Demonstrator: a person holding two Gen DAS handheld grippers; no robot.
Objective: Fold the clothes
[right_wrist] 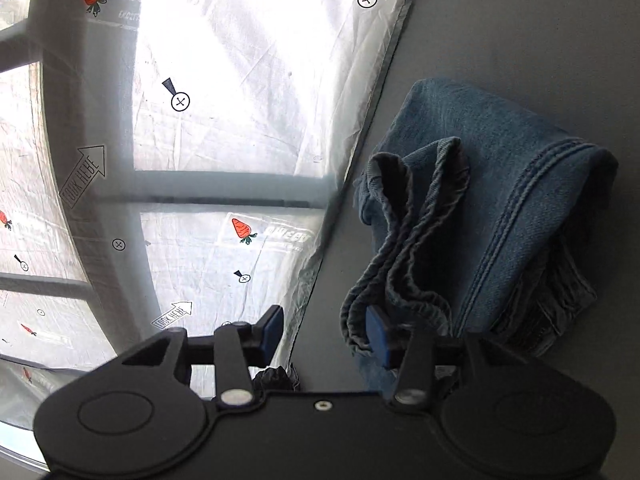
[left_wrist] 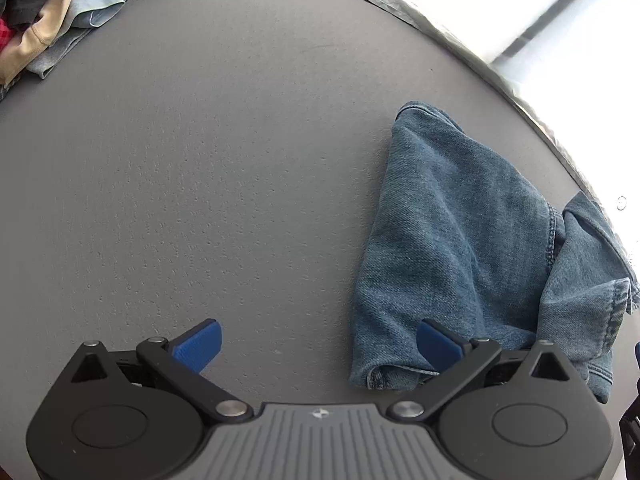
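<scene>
Jeans (left_wrist: 460, 232): blue denim, twill weave, folded into thick bundle, on right part of grey surface (left_wrist: 200, 160) near its edge. Double-stitched seam runs along fold; puckered hems (right_wrist: 404, 240) stand up in right view. My left gripper (left_wrist: 318, 344): fingers spread wide, holding nothing, right blue pad (left_wrist: 438, 344) over denim edge; contact unclear. My right gripper (right_wrist: 326, 334): fingers apart, one pad against hems, no clamp. Surface matte, finely pitted. Crinkled translucent sheet (right_wrist: 240, 80) with carrot prints beyond edge. Clothes pile (left_wrist: 48, 28) far left, cut off by frame.
</scene>
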